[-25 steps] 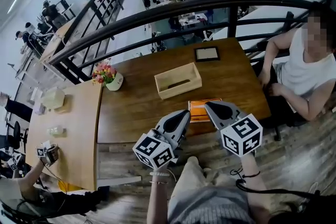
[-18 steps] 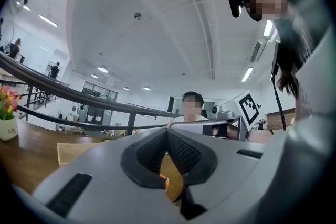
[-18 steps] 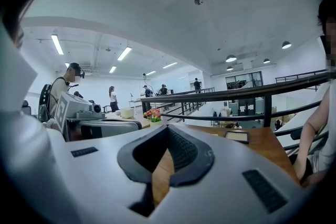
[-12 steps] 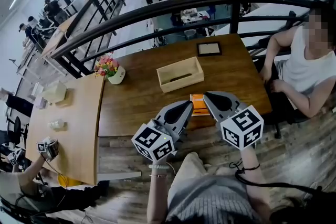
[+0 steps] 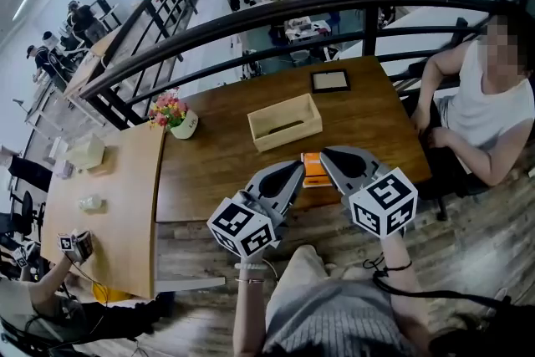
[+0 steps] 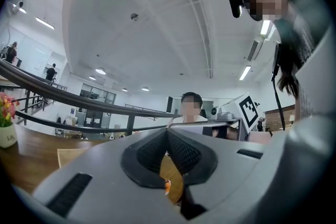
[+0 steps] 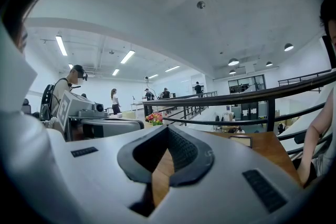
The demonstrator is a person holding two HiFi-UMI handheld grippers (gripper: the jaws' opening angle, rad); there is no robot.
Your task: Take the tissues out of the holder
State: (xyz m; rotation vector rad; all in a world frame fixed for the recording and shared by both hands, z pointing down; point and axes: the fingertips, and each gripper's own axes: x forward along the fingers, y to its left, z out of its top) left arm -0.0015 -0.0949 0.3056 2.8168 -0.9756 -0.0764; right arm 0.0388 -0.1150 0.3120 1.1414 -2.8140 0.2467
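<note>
A light wooden open-top holder (image 5: 284,122) stands mid-table with a dark strip lying inside it. An orange flat pack (image 5: 312,168) lies near the table's front edge. My left gripper (image 5: 298,170) sits just left of the pack, my right gripper (image 5: 325,154) just right of it, both tips over the table edge. In the left gripper view the left gripper (image 6: 168,130) is shut on nothing, with a sliver of the orange pack (image 6: 166,186) below the pads. The right gripper (image 7: 168,129) is likewise shut and empty.
A flower pot (image 5: 173,118) stands at the table's far left, a dark picture frame (image 5: 329,81) at the back. A person (image 5: 476,109) sits at the table's right end. A black railing (image 5: 251,17) runs behind. A lighter table (image 5: 100,196) adjoins on the left.
Both grippers now overlap more of the orange pack than a second ago; otherwise they have hardly moved, and both stay shut.
</note>
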